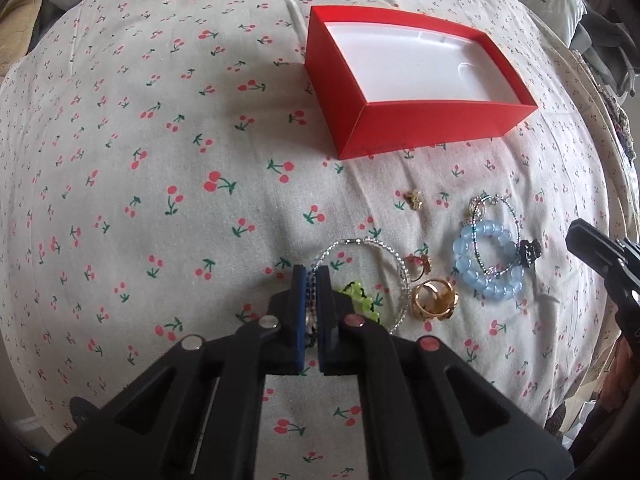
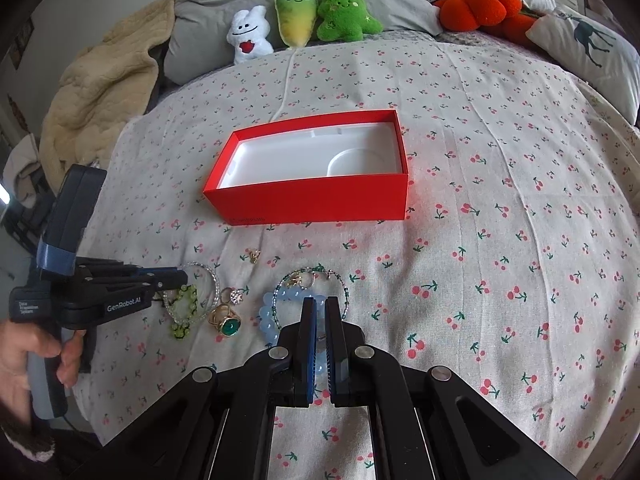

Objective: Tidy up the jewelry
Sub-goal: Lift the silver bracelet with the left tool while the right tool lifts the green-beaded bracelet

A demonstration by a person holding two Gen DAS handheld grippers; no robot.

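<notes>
I am working on a bed spread with a pale cherry-print sheet (image 2: 500, 208). The red box (image 2: 308, 200) sits open on it, its white liner showing nothing inside. Beyond the box, at the head of the bed, a white plush (image 2: 248, 36), a yellow-green plush (image 2: 295, 16) and a green tree plush (image 2: 344, 10) lean against a grey pillow (image 2: 224, 4); an orange plush (image 2: 480, 4) and a deer-print pillow (image 2: 588, 44) lie off to the right of them, and a beige quilted blanket (image 2: 100, 92) is heaped to the left.

The jewelry lies on the sheet on my side of the box. Nearest the box is a small gold stud (image 2: 253, 255). Further from it are a gold ring with a green stone (image 2: 227, 323), a blue bead bracelet (image 1: 488, 264) with a thin beaded hoop (image 1: 500, 236) across it, and a green bead bracelet (image 2: 184, 310).

My left tongs (image 1: 311, 276) reach in low over the sheet, on the near-left side of the box, the jaws nearly together on a strand of the clear beaded bracelet (image 1: 372, 252), whose loop fans out on the sheet to the right. My left hand (image 2: 28, 356) wraps the grip.

My right tongs (image 2: 320, 304) point toward the box from the near side, jaws narrowly apart over the blue bead bracelet, a bead or two showing in the gap; I cannot tell whether they have hold of it.
</notes>
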